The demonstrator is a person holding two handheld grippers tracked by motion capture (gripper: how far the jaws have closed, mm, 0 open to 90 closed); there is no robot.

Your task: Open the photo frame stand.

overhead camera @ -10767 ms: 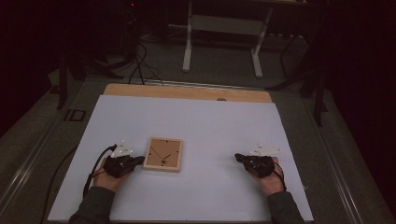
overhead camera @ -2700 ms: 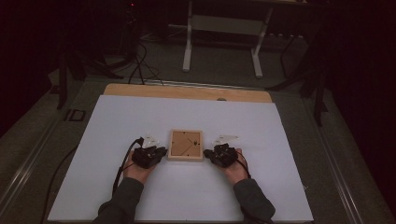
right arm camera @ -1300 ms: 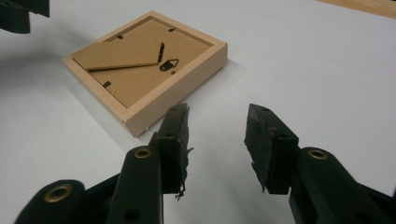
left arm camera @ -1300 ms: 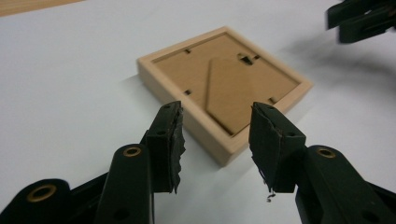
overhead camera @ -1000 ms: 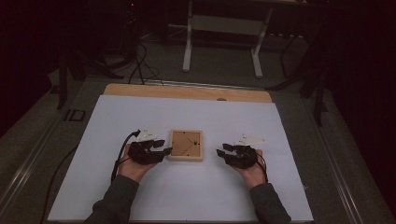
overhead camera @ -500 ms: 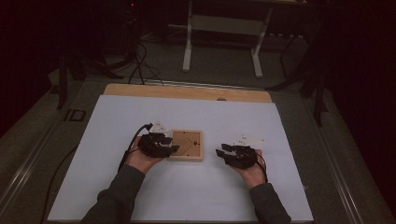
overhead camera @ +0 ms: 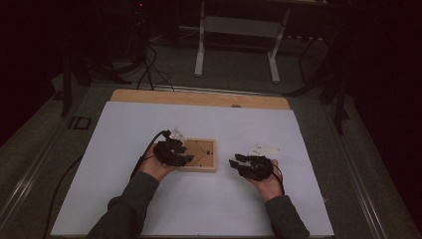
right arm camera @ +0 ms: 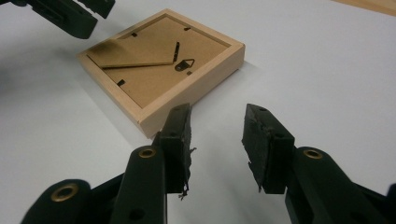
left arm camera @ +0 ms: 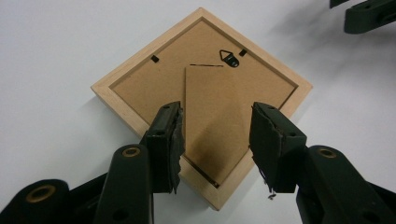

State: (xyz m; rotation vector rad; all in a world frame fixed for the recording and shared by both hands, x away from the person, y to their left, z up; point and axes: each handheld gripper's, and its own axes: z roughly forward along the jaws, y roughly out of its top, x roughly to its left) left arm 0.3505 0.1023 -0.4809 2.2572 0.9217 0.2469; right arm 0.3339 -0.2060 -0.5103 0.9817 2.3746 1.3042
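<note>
A small wooden picture frame lies face down on the white table, its brown backing board, fold-out stand and metal hanger facing up. My left gripper hovers open over the frame's near corner, one jaw on each side of the stand flap. From above, that left gripper covers the frame's left part. My right gripper is open over bare table just off the frame's corner, holding nothing. From above, the right gripper sits a short way right of the frame.
The white tabletop has a bare wooden strip along its far edge. Beyond it are a grey floor, cables and white table legs. The person's sleeves come in from the bottom.
Since about a second ago my left gripper has moved right and up over the frame's left side. The right gripper drew back to the right, away from the frame. The frame stays put.
</note>
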